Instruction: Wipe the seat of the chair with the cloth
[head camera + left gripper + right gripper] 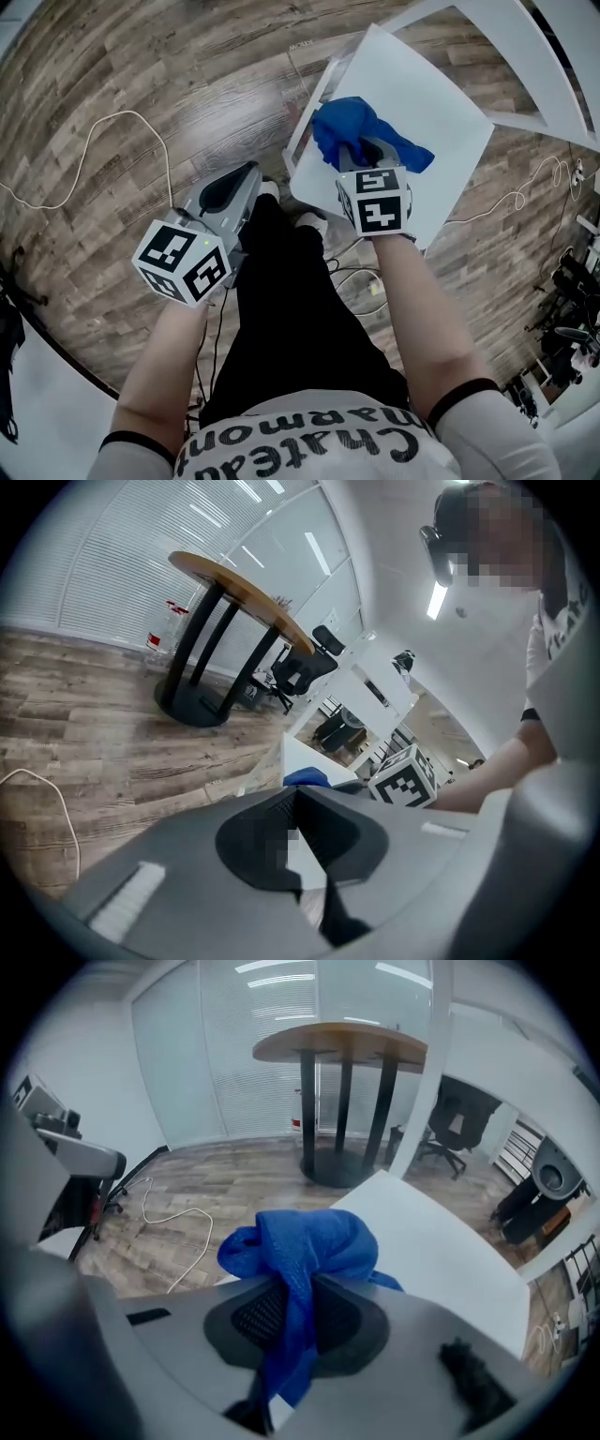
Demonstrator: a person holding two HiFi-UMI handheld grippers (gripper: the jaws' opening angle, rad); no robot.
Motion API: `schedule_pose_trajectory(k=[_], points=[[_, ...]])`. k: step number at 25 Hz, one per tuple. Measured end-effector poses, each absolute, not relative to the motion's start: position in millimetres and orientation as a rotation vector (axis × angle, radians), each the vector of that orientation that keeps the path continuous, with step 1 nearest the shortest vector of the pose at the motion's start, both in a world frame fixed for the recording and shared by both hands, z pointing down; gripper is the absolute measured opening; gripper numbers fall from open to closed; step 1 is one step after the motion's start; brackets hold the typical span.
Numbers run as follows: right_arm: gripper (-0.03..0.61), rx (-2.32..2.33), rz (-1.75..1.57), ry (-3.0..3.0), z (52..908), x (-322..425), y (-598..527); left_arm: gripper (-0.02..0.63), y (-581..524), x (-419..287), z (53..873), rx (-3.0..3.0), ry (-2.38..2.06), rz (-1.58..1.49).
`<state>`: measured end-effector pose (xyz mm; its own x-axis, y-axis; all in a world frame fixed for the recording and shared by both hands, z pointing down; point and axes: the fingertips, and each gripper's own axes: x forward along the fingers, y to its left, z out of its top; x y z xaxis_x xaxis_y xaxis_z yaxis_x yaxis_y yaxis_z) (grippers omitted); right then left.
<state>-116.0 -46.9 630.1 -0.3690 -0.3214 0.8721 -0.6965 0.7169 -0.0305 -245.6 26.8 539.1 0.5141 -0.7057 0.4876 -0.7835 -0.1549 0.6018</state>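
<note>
One blue cloth, pinched tight in the right gripper, sits on the single white chair seat; the left gripper hangs left, jaws together, empty.

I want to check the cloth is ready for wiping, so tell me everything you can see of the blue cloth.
The blue cloth is a soft, woven-looking rag, bunched into a rumpled lump with deep folds and one corner trailing out. The right gripper is shut on a pinched fold, and the rest bulges out ahead of the jaws. It appears to rest on the white chair seat, near one edge.
</note>
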Motion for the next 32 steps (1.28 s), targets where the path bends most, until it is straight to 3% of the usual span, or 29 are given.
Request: schedule_pose_trajectory(k=[6,23,32], points=[[0.058,0.924,0.736,-1.865,640.5,-70.3,-48.9,0.008,28.1,-224.1,545.6,1.908,-1.157,0.146],[0.058,1.303,0.799,-1.596,643.7,147.3,-34.9,0.008,20.4,-116.6,543.6,2.038,-0.947,0.266],[0.058,1.309,0.684,-1.412,637.0,212.8,-8.2,0.008,26.3,-86.4,544.3,2.069,-0.900,0.299]])
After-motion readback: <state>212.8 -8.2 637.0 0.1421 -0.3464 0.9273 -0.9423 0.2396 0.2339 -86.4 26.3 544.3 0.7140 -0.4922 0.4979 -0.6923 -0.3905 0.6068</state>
